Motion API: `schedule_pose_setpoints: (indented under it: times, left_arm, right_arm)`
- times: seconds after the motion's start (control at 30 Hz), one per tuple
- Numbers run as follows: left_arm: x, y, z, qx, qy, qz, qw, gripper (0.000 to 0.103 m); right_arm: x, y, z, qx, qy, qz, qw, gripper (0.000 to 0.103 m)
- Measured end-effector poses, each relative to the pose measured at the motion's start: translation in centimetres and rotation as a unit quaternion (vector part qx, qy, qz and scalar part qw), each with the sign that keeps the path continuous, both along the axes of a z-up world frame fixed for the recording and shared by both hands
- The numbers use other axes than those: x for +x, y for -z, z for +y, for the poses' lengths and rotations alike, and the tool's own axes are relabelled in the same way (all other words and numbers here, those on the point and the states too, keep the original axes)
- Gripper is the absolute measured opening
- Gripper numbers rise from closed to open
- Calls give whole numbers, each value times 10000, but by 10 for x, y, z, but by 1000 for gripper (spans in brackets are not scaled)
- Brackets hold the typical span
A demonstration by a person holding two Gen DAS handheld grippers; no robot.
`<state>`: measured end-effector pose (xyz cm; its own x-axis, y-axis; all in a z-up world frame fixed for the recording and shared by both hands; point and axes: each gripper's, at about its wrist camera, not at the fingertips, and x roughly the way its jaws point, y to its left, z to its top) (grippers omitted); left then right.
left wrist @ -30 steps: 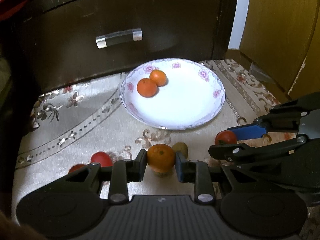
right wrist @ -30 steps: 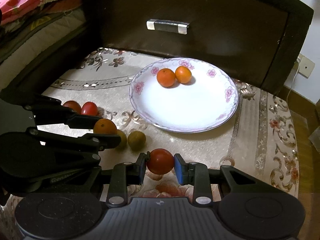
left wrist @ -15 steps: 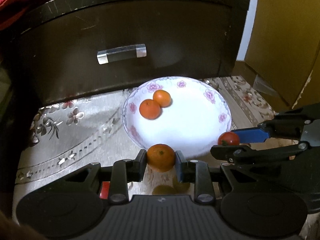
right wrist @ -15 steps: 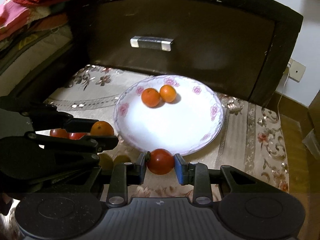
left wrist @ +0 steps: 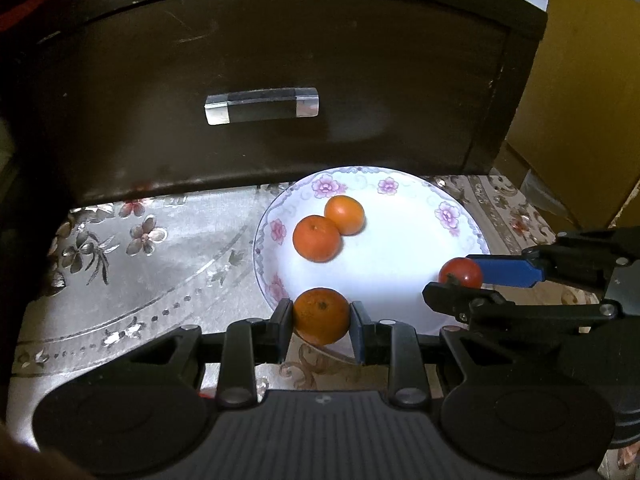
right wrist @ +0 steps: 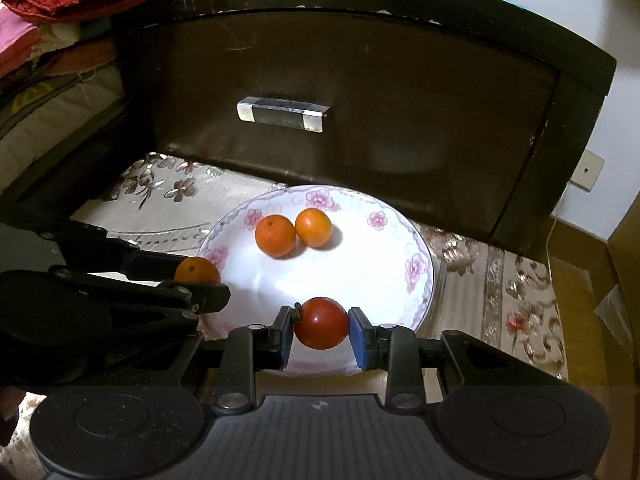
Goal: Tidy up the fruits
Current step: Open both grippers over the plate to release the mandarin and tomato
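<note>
Left wrist view: the left gripper (left wrist: 322, 320) has its fingers (left wrist: 283, 330) pinching a round orange mandarin (left wrist: 321, 315), held over the near-left rim of the white round plate with pink flower print (left wrist: 446, 213). Two more small orange mandarins (left wrist: 317, 238) lie touching each other in the far-left part of the plate. The right gripper (left wrist: 460, 280) enters from the right side, its fingers clamped on a small red tomato (left wrist: 460, 273) over the plate's near-right rim. The plate sits on a bench covered with a beige floral-patterned cloth (left wrist: 132, 264), against the far edge. Behind stands a dark brown wooden drawer front (left wrist: 160, 100) with a clear bar handle (left wrist: 262, 106).

Right wrist view: the right gripper (right wrist: 320, 326) fingers (right wrist: 358, 338) grip the red tomato (right wrist: 321, 323) on both sides, above the plate's (right wrist: 416, 264) near rim. The left gripper (right wrist: 198, 276) comes in from the left, holding its mandarin (right wrist: 197, 271) at the plate's left rim. The two mandarins (right wrist: 276, 236) rest side by side toward the plate's far half.
</note>
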<state>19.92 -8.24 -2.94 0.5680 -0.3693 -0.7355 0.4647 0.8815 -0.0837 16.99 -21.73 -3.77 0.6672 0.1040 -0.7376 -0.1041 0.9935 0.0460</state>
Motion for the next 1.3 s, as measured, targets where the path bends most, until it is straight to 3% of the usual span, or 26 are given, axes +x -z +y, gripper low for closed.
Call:
schedule_pose_setpoints:
  times: [0.9,1.3]
  left_arm:
    - [9,4,-6,31,-74,7,10000,36]
    - [8,-1,-2,-53,-139,-30,9999,42]
  right_arm:
    - [16,13,-12,38,73,13,10000,33]
    - [17,12,-18,47,245,-33,9997,45]
